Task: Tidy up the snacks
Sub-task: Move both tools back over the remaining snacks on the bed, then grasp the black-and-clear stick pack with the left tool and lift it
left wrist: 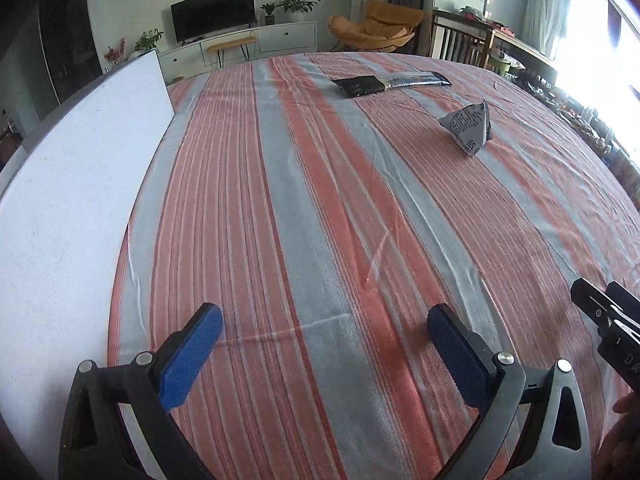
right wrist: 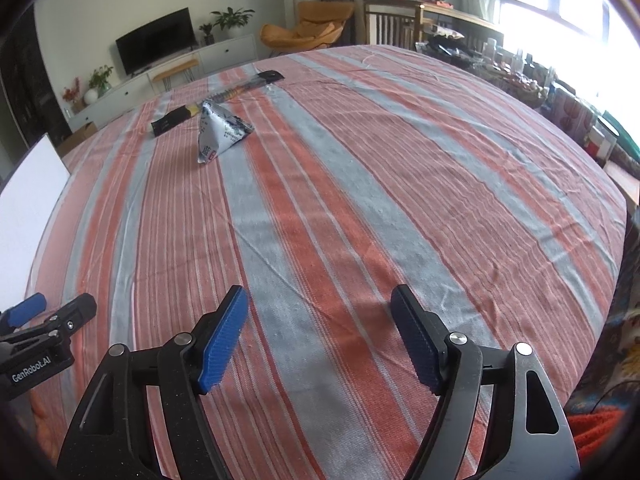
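Observation:
A grey-white pyramid-shaped snack pouch (left wrist: 468, 126) stands on the striped tablecloth, far right in the left wrist view and far left in the right wrist view (right wrist: 220, 130). Behind it lies a long flat snack packet, black at one end and silvery along the rest (left wrist: 390, 82), also in the right wrist view (right wrist: 216, 102). My left gripper (left wrist: 324, 330) is open and empty over the near cloth. My right gripper (right wrist: 320, 314) is open and empty, far from both snacks. Each gripper shows at the edge of the other's view.
A white flat board (left wrist: 80, 184) lies along the table's left side, also seen in the right wrist view (right wrist: 28, 196). The red-and-grey striped cloth (left wrist: 320, 208) covers the table. Cluttered shelves and a window stand at the right (right wrist: 560, 100); TV and chair behind.

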Available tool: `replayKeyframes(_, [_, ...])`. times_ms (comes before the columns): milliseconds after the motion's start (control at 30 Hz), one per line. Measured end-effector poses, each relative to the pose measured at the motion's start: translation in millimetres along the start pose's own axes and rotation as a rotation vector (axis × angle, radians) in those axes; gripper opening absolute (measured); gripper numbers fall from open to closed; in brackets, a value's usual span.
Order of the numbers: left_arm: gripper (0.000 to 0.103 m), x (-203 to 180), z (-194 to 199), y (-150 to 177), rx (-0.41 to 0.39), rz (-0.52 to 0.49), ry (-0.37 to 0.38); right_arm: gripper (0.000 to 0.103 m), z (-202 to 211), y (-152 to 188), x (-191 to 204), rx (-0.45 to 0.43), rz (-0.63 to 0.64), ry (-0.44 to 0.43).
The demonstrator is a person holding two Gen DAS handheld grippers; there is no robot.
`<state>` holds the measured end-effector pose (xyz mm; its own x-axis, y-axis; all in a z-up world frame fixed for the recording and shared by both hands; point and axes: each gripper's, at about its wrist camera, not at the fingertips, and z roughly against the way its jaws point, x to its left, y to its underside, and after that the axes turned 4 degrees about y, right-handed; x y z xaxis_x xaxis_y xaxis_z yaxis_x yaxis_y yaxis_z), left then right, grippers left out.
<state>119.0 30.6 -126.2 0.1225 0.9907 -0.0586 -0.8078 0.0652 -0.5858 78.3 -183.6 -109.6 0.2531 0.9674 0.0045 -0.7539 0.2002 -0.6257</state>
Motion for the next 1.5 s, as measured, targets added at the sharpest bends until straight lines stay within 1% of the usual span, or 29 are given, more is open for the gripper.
replayKeyframes(200, [0.103,1,-1,-1,0.001,0.0,-0.002,0.079,-1,1,6,0.007,0.034,0.025])
replayKeyframes(367, [0.103,1,-1,-1,0.001,0.0,-0.003,0.082,0,1,6,0.01,0.039,0.021])
replayKeyframes(733, [0.103,1,-1,-2,0.001,0.001,-0.003,0.082,0,2,6,0.01,0.04,0.021])
replayKeyframes(767, [0.103,1,-1,-2,0.009,0.002,-0.006,0.082,0,2,6,0.01,0.04,0.021])
replayKeyframes(833, [0.103,1,-2,-8,0.078,0.03,-0.026,0.082,0,2,6,0.01,0.041,0.02])
replayKeyframes(867, [0.102,1,-1,-14,0.104,0.046,-0.023,0.082,0,2,6,0.01,0.04,0.02])
replayKeyframes(900, [0.102,0,3,-21,0.1,0.058,0.002,0.082,0,2,6,0.01,0.04,0.021])
replayKeyframes(1000, [0.102,-7,23,-54,0.028,0.075,0.072,0.084,0,2,7,0.012,0.043,0.019])
replayKeyframes(1067, [0.103,-12,27,-86,-0.001,0.072,0.115,0.085,-1,2,7,0.013,0.045,0.016])
replayKeyframes(1133, [0.103,-14,17,-121,0.013,0.078,0.169,0.086,-1,3,8,0.014,0.047,0.015])
replayKeyframes(1200, [0.103,-15,-6,-159,0.053,0.086,0.21,0.086,-1,2,8,0.016,0.05,0.012])
replayKeyframes(1233, [0.102,-17,-19,-177,0.07,0.071,0.224,0.087,-1,2,9,0.018,0.052,0.01])
replayKeyframes(1267, [0.102,-20,-34,-193,0.083,0.041,0.229,0.088,-1,2,9,0.02,0.054,0.01])
replayKeyframes(1300, [0.102,-23,-47,-206,0.093,0.008,0.218,0.088,-1,2,9,0.021,0.055,0.01])
replayKeyframes(1400, [0.101,-39,-81,-234,0.089,-0.083,0.132,0.089,-2,0,9,0.024,0.057,0.009])
replayKeyframes(1433, [0.101,-47,-91,-240,0.091,-0.123,0.127,0.089,-2,1,9,0.025,0.057,0.008])
replayKeyframes(1500, [0.099,-68,-111,-249,0.116,-0.227,0.141,0.09,-2,0,9,0.025,0.058,0.008])
